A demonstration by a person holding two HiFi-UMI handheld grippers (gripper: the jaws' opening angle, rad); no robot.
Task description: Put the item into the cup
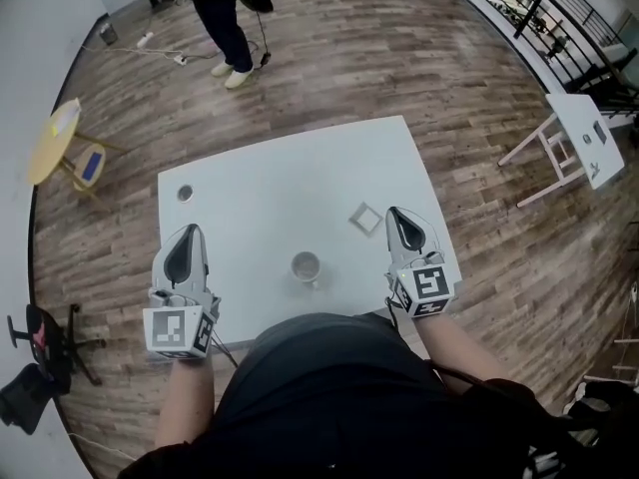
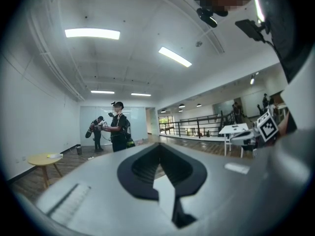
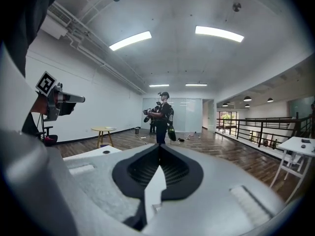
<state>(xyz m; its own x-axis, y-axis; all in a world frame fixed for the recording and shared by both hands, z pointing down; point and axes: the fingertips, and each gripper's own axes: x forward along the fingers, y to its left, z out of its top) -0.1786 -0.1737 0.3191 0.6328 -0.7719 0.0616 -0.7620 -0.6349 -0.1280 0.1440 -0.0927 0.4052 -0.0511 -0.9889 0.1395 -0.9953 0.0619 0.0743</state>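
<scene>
A small pale cup (image 1: 305, 265) stands upright on the white table (image 1: 270, 178), near its front edge and between my two grippers. The item, a small flat white square (image 1: 366, 218), lies on the table behind and to the right of the cup. My right gripper (image 1: 392, 211) (image 3: 159, 144) is shut with nothing in it, its tip just right of the square; whether it touches the square I cannot tell. My left gripper (image 1: 191, 229) (image 2: 158, 144) is over the table's front left, shut and empty. Neither gripper view shows the cup or the square.
A small dark round spot (image 1: 185, 194) sits at the table's back left. A person (image 1: 228, 18) stands on the wooden floor beyond the table. A yellow round table (image 1: 55, 138) is at left, a white side table (image 1: 584, 133) and a railing (image 1: 539, 8) at right.
</scene>
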